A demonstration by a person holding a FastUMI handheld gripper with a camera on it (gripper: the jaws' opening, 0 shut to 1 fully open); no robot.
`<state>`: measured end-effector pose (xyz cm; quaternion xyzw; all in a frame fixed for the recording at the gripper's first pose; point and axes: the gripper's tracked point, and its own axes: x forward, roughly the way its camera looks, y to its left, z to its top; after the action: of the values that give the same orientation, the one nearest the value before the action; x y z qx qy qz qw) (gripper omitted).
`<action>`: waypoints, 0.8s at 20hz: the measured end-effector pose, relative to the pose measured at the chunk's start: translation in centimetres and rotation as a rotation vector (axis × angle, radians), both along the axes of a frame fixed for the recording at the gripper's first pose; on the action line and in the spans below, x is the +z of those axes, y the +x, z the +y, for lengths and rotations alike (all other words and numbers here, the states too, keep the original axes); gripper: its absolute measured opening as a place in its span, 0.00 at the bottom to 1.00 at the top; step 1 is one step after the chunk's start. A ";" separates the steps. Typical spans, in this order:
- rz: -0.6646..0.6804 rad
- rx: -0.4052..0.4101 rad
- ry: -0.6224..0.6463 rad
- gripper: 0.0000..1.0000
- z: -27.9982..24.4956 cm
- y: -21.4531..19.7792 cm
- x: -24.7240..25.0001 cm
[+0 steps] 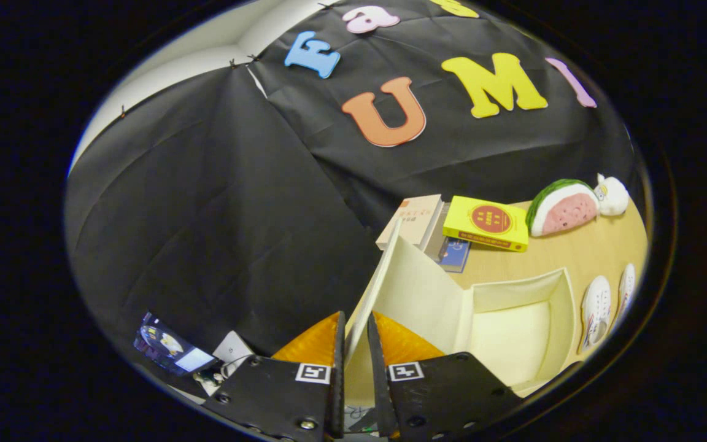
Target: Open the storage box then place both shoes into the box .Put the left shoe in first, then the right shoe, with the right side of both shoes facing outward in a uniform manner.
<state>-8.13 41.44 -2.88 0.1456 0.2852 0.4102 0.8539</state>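
Between the tongs (355,344) the lid (370,288) is pinched, raised upright | box (513,331) open, empty | shoes (596,310) beside it | lid should be swung fully back, then released.

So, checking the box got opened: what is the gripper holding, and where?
The gripper pinches the box's lid by its edge, raised.

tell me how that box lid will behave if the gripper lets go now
The lid, pinched between the hand-held gripper fingers, looks like a thin flat panel hinged to the storage box, so probably light and fairly stiff. Standing near upright, it may flop either way once released.
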 end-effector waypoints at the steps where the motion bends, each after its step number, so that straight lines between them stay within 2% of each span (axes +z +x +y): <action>1: -0.018 0.002 0.000 0.31 0.6 0.1 0.0; 3: -0.049 -0.002 0.001 0.55 0.6 0.2 0.6; 4: -0.069 -0.009 -0.005 0.57 0.2 0.3 0.8; 7: -0.158 -0.055 -0.037 0.73 -2.1 1.3 1.1; 11: -0.249 -0.153 -0.088 0.94 -7.7 2.8 0.9; 16: -0.292 -0.283 -0.116 0.96 -17.7 4.3 -0.3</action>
<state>-3.86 23.78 -3.20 0.0739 0.1582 0.2860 0.9422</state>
